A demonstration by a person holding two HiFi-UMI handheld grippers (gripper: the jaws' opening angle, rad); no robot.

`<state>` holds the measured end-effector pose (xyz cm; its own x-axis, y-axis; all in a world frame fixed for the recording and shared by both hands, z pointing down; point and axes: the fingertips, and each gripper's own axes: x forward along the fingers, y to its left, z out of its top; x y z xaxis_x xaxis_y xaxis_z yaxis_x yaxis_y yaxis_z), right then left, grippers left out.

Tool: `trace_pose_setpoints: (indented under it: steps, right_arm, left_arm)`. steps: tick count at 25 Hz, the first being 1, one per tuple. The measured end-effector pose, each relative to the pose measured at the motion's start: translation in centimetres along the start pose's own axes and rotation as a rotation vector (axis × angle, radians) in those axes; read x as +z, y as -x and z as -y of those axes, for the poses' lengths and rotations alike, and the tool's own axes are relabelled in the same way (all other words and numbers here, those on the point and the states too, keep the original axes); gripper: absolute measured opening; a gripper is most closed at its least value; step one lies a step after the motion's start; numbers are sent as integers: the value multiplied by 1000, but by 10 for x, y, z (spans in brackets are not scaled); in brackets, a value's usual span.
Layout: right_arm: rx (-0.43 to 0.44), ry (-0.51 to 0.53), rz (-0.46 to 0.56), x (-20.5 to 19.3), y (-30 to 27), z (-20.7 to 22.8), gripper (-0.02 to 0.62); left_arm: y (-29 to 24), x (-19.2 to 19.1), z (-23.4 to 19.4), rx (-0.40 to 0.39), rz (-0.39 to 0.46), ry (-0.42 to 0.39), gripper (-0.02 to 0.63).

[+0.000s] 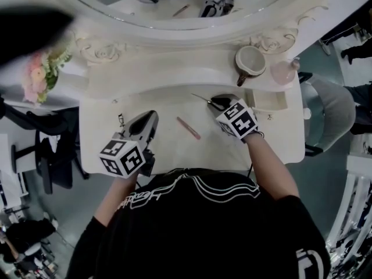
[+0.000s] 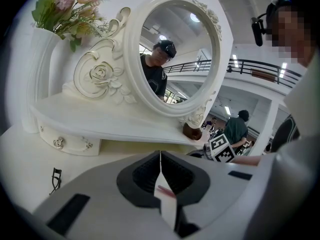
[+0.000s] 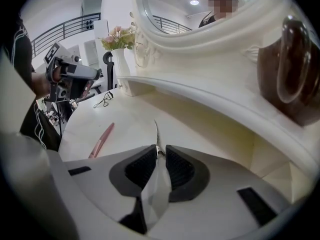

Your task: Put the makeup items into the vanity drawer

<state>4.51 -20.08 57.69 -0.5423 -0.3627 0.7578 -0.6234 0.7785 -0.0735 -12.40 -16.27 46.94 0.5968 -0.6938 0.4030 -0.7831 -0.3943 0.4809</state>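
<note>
On the white vanity top [image 1: 168, 150], my right gripper [image 1: 216, 102] is shut on a thin silver tool [image 1: 201, 97] that sticks out past its tips to the left. The right gripper view shows that tool [image 3: 157, 136] pinched between the pads, its point over the tabletop. A pink stick [image 1: 188, 128] [image 3: 101, 140] lies flat between the two grippers. At the left, my left gripper [image 1: 152, 116] hovers with its jaws shut and nothing in them [image 2: 160, 156]. A black eyelash curler [image 1: 121, 120] [image 2: 55, 179] lies just left of it. A small drawer [image 1: 268, 100] stands open at the right.
The raised shelf behind carries a brown-and-white cup [image 1: 250, 63] and a pink jar [image 1: 283, 71] at the right, and a vase of flowers [image 1: 43, 74] at the left. The oval mirror [image 1: 174, 4] rises behind. A closed drawer with knobs [image 2: 70, 144] sits under the shelf's left end.
</note>
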Motion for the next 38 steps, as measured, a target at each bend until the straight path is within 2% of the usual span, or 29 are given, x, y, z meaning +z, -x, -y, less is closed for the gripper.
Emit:
trace_pose_setpoints:
  steps: [10,23,30,38]
  right_arm:
    - [-1,-13,32,4,15,-9,77]
    - [-47,-57,122,0,88,-8,75]
    - [-97,-80,172,-10,135,2,75]
    - [-212,-39,127,-36,182,31,75]
  left_arm:
    - [0,-4,4,10,-1,6,28]
    - [-6,-5,39,-26,4,-14,28]
    - [-9,-10,60,-53,-10,-38,28]
    - [-22,-15,82,-91,-34,-64,28]
